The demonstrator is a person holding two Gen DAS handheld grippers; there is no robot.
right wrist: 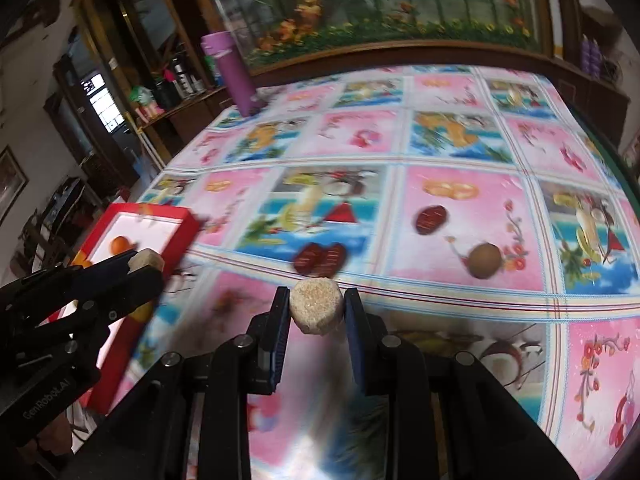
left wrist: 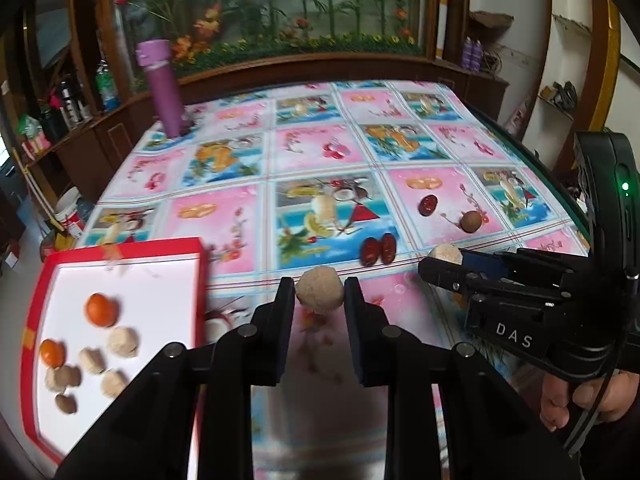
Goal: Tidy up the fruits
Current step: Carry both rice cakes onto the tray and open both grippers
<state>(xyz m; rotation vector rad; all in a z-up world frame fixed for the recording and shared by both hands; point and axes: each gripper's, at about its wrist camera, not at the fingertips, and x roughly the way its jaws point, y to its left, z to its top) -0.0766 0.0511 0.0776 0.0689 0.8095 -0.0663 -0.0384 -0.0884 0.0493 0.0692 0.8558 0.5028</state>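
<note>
Left gripper (left wrist: 319,294) jaws clamp a beige fruit ball (left wrist: 320,290); right gripper (right wrist: 317,310) jaws clamp another beige ball (right wrist: 316,311). Both held above the desk (left wrist: 320,152). Red tray (left wrist: 120,248) at left holds oranges and beige pieces. Red dates (left wrist: 378,249) and a brown longan (left wrist: 471,221) lie loose on desk.

"DAS" is printed on the right gripper (left wrist: 442,266); "GenRobot.AI" on the left gripper (right wrist: 146,264).

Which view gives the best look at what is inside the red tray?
The left wrist view. The red tray lies open toward it, showing two orange fruits and several pale pieces on the white floor. In the right wrist view the tray is far, blurred and partly behind the left gripper.
</note>
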